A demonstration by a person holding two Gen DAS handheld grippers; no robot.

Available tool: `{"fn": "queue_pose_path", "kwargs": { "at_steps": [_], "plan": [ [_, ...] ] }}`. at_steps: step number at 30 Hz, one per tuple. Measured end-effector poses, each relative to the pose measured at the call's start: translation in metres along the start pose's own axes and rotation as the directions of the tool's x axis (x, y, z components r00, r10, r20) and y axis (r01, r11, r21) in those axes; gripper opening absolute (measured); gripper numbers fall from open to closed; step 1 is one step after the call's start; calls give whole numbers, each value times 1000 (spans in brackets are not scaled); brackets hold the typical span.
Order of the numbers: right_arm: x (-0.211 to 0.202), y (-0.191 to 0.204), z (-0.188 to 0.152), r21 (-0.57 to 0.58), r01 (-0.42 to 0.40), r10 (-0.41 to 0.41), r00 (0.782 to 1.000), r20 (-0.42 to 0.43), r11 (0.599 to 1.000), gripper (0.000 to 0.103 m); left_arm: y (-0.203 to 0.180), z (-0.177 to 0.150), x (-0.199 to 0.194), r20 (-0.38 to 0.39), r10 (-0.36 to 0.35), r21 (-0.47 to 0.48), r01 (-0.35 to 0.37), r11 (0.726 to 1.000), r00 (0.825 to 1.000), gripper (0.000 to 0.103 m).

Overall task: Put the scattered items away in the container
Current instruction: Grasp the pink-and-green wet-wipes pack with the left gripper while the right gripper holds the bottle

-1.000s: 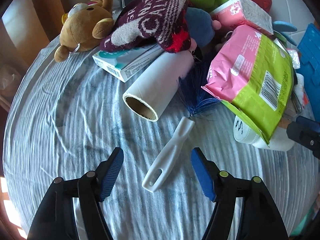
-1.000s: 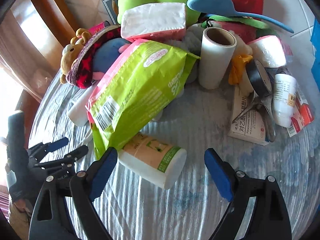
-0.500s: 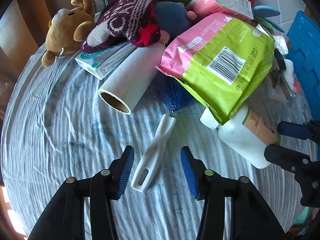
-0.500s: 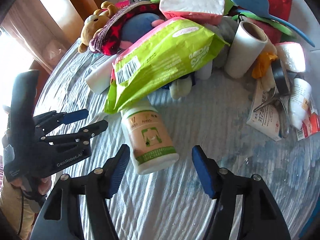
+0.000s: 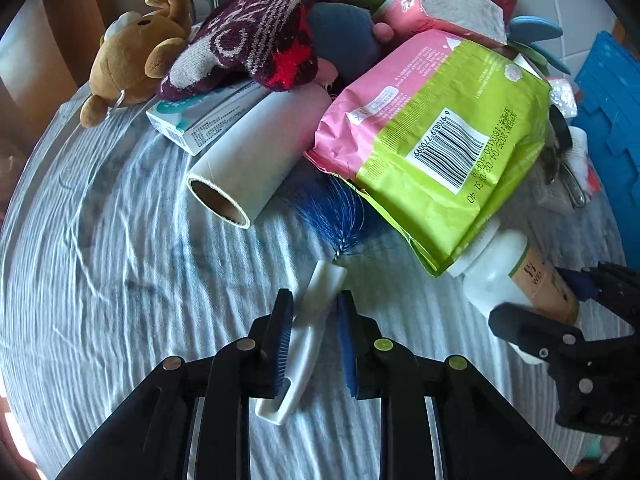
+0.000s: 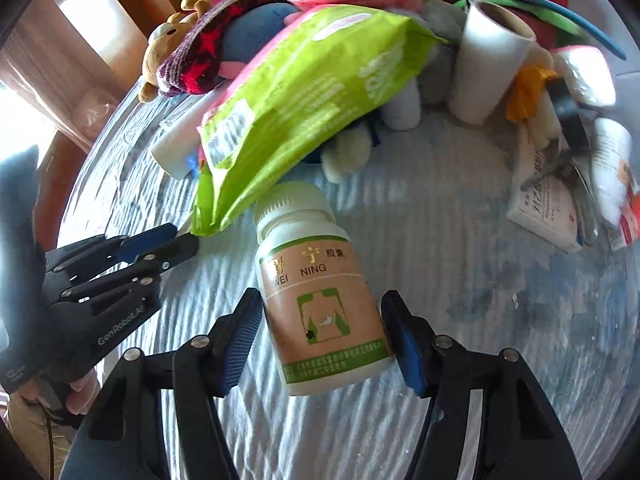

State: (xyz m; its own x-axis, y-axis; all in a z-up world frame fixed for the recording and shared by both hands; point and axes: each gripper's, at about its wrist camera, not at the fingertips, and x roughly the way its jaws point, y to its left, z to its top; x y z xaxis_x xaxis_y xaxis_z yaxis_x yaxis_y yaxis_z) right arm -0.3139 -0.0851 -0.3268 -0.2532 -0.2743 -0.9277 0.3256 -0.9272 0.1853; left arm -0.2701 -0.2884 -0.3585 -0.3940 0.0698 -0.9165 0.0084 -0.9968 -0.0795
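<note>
A white-handled brush (image 5: 308,344) with blue bristles (image 5: 336,216) lies on the striped cloth. My left gripper (image 5: 314,320) is shut on its handle, near the bristle end. A white medicine bottle (image 6: 316,280) with a tan and green label lies on its side, its cap under the green and pink pack (image 6: 304,92). My right gripper (image 6: 322,320) is open and straddles the bottle's lower half, its pads close to both sides. The left wrist view shows this bottle (image 5: 504,276) and the right gripper (image 5: 560,300) at the right. A blue crate (image 5: 612,112) stands at the far right.
A heap fills the back of the round table: a paper roll (image 5: 248,164), a teal box (image 5: 204,120), a knitted sock (image 5: 248,44), a brown bear (image 5: 132,56), tissue packs and plush toys. A medicine box and scissors (image 6: 544,204) lie at the right, by an upright roll (image 6: 492,60).
My left gripper moved forward and closed on the brush handle. My right gripper narrowed and advanced until the bottle lies between its fingers.
</note>
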Motion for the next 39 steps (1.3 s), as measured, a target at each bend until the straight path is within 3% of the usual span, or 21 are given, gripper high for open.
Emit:
{"fn": "queue_pose_path", "kwargs": {
  "at_steps": [5, 10, 12, 14, 16, 18, 21, 25, 29, 34, 37, 39],
  "plan": [
    [-7, -11, -35, 47, 35, -33, 999, -32, 998, 57, 16, -37, -15, -25, 18, -3, -18, 1000, 1000, 20],
    [-6, -18, -50, 51, 35, -32, 998, -54, 998, 55, 13, -24, -33, -20, 43, -27, -44, 999, 999, 25],
    [-10, -22, -51, 61, 33, -30, 999, -43, 998, 55, 12, -18, -40, -18, 53, -37, -54, 998, 998, 52],
    [-14, -24, -50, 63, 33, -31, 999, -28, 997, 55, 12, -8, -49, 21, 74, -32, -73, 997, 997, 59],
    [-19, -29, -48, 73, 39, -38, 999, -9, 997, 55, -16, 0, -66, 50, 80, -27, -79, 996, 995, 64],
    [-23, -36, -44, 85, 30, -32, 999, 13, 996, 55, -23, 16, -59, 47, 61, 1, -61, 998, 997, 71],
    [-20, -42, -40, 103, 24, -26, 1000, 11, 994, 54, -29, 41, -43, 36, 28, 47, -30, 998, 999, 71],
    [-25, -57, -39, 140, 108, -110, 994, 4, 984, 53, -36, 74, -22, 18, -15, 108, 13, 994, 1000, 71],
    [-34, -79, -46, 220, 142, -142, 990, -16, 965, 53, -44, 107, -1, -2, -56, 167, 56, 984, 998, 74],
    [-40, -91, -55, 293, 145, -145, 989, -19, 945, 53, -54, 149, 25, -30, -107, 240, 111, 964, 994, 75],
    [-43, -94, -61, 319, 151, -153, 988, -20, 936, 53, -67, 134, 21, -23, -93, 281, 96, 955, 995, 60],
    [-47, -93, -65, 318, 157, -159, 987, -21, 935, 53, -72, 123, 17, -46, -121, 258, 128, 958, 992, 48]
  ]
}}
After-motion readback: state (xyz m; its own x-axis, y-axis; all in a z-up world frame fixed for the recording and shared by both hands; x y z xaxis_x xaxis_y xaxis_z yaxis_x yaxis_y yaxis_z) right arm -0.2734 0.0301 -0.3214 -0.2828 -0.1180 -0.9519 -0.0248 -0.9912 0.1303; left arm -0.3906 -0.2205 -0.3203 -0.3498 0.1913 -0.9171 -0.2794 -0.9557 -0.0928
